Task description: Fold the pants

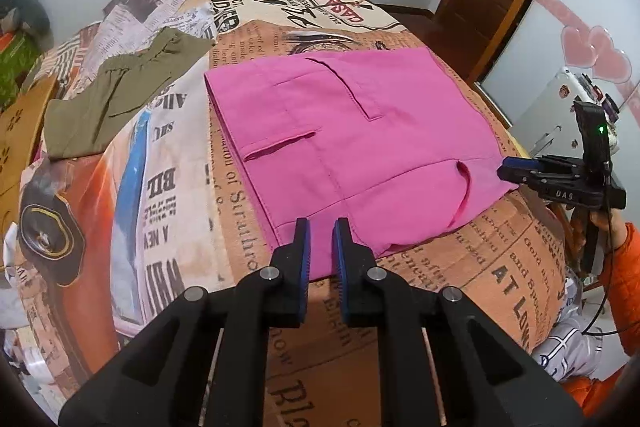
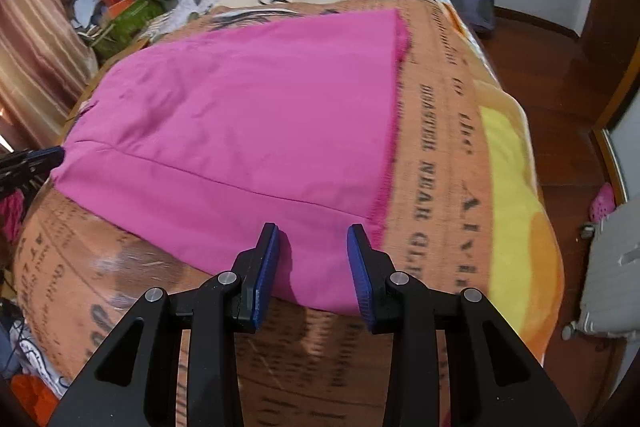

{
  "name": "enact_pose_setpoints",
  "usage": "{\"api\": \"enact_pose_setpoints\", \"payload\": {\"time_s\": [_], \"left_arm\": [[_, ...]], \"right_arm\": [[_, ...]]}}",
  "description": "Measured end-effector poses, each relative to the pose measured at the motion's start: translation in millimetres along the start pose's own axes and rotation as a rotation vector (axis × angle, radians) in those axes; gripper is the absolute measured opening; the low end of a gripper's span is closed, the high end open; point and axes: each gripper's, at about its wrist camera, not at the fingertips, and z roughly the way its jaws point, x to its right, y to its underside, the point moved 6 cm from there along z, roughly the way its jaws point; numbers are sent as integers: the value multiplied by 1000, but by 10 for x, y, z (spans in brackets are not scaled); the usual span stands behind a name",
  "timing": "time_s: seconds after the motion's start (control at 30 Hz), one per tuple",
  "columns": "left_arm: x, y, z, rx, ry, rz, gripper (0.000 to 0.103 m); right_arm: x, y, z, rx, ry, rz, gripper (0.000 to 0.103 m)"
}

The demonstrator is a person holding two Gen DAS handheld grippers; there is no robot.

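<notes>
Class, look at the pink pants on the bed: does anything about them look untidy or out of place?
Mostly neat. On the pink pants, one pocket near the front edge gapes open instead of lying flat, and the hem looks frayed.

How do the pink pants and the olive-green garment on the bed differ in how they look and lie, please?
The pink pants lie smooth and flat in the middle of the bed; the olive-green garment lies rumpled off to the side. The pink pants are bright with visible pocket openings and seams; the olive-green garment is dull, and shows gathered folds. Both rest on the newsprint-patterned bedspread.
</notes>
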Motion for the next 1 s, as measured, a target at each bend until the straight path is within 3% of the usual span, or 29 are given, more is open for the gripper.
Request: {"api": "enact_pose_setpoints", "payload": {"time_s": [0.13, 0.37, 0.67, 0.9, 1.0], "left_arm": [[-13, 52, -22, 18, -23, 13, 13], [-69, 20, -57, 14, 19, -41, 13], [-374, -533, -274, 81, -108, -62, 20], [-623, -959, -55, 97, -133, -95, 34], [-695, -1073, 105, 81, -117, -107, 35]], "right_arm": [[70, 38, -7, 4, 26, 8, 33], [76, 2, -71, -13, 16, 18, 34], [19, -433, -326, 107, 22, -8, 37], [18, -812, -267, 156, 31, -20, 37], [41, -957, -206, 167, 43, -25, 40]]}}
